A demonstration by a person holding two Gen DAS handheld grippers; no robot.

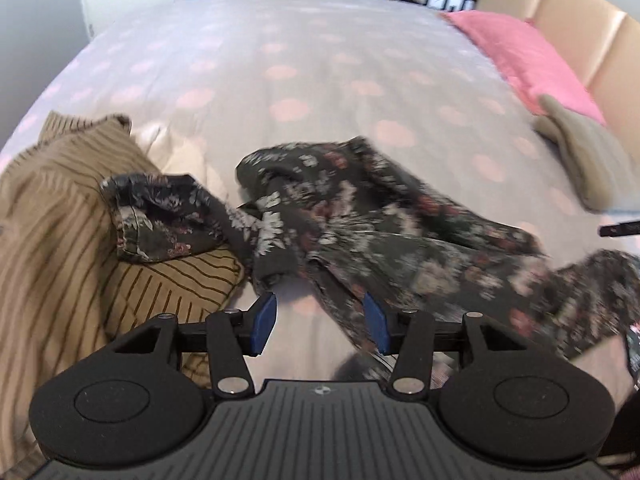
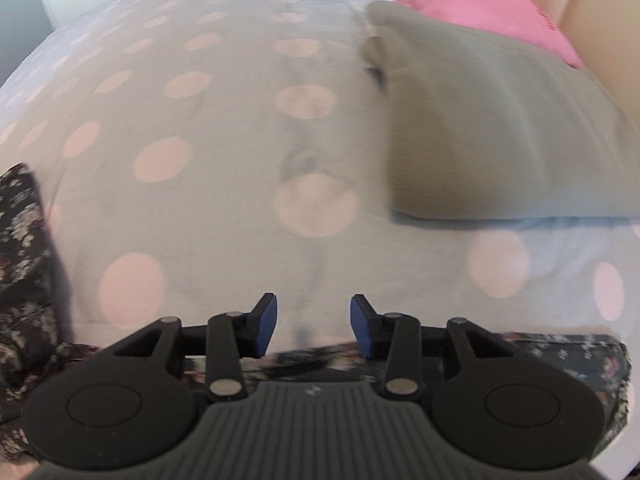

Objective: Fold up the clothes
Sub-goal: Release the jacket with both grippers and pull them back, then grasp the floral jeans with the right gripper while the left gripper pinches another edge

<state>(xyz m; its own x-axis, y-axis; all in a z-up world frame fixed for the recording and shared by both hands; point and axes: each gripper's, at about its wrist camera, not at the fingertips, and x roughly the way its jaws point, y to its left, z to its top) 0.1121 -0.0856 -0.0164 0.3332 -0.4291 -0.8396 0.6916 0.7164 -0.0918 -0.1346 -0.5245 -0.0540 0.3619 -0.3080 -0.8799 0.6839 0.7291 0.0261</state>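
A dark floral garment (image 1: 360, 220) lies crumpled on the bed, spread from the centre to the right in the left wrist view. My left gripper (image 1: 320, 320) is open, its blue pads just at the garment's near edge, with a strip of the fabric running down between them. My right gripper (image 2: 314, 330) is open and empty above the bedspread. Parts of the floral garment show at the left edge (image 2: 24, 260) and under the gripper body (image 2: 580, 360) in the right wrist view.
A tan striped garment (image 1: 68, 232) lies heaped at the left. A folded olive-grey garment (image 2: 500, 128) sits at the right, next to a pink pillow (image 1: 528, 60) and a beige headboard (image 1: 580, 32). The bedspread (image 1: 280, 60) is pale grey with pink dots.
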